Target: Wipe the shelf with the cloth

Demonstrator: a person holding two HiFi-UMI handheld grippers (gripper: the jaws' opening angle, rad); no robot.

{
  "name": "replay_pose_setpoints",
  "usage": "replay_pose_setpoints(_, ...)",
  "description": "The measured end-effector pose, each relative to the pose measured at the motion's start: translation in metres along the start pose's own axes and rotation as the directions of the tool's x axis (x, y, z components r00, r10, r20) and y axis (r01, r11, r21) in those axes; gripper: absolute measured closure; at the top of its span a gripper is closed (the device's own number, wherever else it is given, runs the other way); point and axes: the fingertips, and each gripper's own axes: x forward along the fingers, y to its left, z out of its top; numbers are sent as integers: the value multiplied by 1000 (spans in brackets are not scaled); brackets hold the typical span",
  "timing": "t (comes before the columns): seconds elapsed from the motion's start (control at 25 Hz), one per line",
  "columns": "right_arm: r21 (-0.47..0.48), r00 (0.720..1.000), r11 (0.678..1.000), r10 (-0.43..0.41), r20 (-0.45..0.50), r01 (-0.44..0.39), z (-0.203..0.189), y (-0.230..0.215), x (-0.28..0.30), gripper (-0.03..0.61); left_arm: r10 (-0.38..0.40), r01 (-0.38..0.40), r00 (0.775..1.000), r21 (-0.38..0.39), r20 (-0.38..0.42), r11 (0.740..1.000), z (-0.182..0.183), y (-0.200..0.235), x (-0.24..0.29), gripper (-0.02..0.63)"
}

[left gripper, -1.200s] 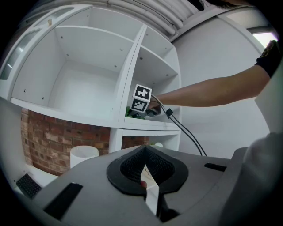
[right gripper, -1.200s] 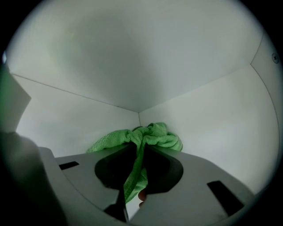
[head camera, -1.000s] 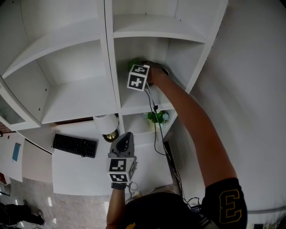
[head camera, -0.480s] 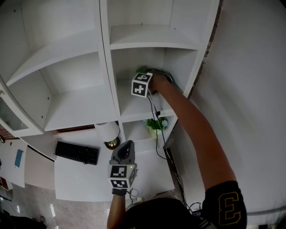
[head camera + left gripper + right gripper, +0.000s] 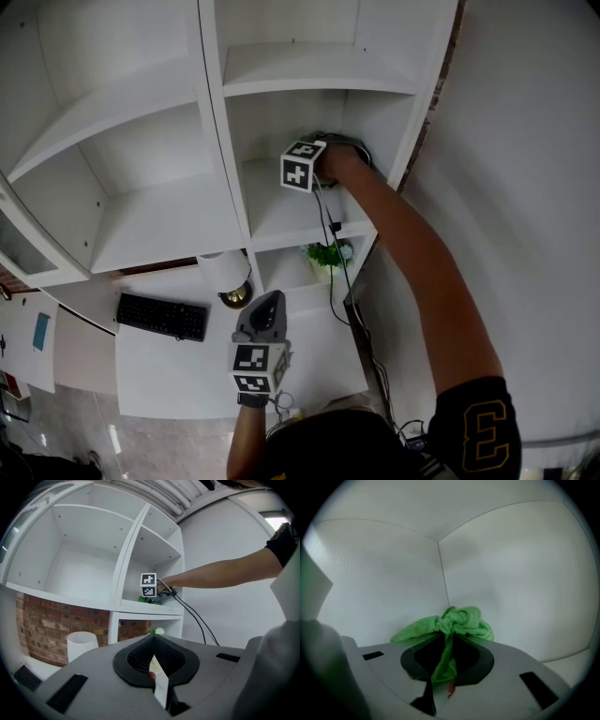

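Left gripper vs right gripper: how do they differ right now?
The right gripper is shut on the green cloth, pressed into the back corner of the shelf; the left gripper has its jaws together on nothing. The right one is raised on an outstretched arm; the left one hangs low over the desk. Both have the same grey two-jaw build.
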Motion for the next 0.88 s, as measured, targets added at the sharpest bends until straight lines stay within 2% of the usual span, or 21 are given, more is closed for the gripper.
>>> replay_pose_setpoints(0.28,10,999,1000,4,-37,-4,-10,0,2,528,-16,16,1000,13,5,1000,3,-6,0,597)
replay_pose_setpoints(0.44,-7,999,1000,-17,-41,17,-6,-3,3,528,-8,8,1000,-5,6,1000,1,-9,4,597)
replay_pose_setpoints(0.6,-35,1000,999,4,-24,-5,-9,-2,-1,516,-40,40,999,31,-7,999,3,-18,2,597)
replay_pose_setpoints(0.72,-6,994,1000,-2,108,2,10,-6,-26,511,-38,38,999,37,1,999,7,-17,-8,597)
replay_pose_setpoints(0.88,47,949,999,-35,312,22,44,-16,-74,511,-27,26,999,39,24,999,16,-10,-17,597)
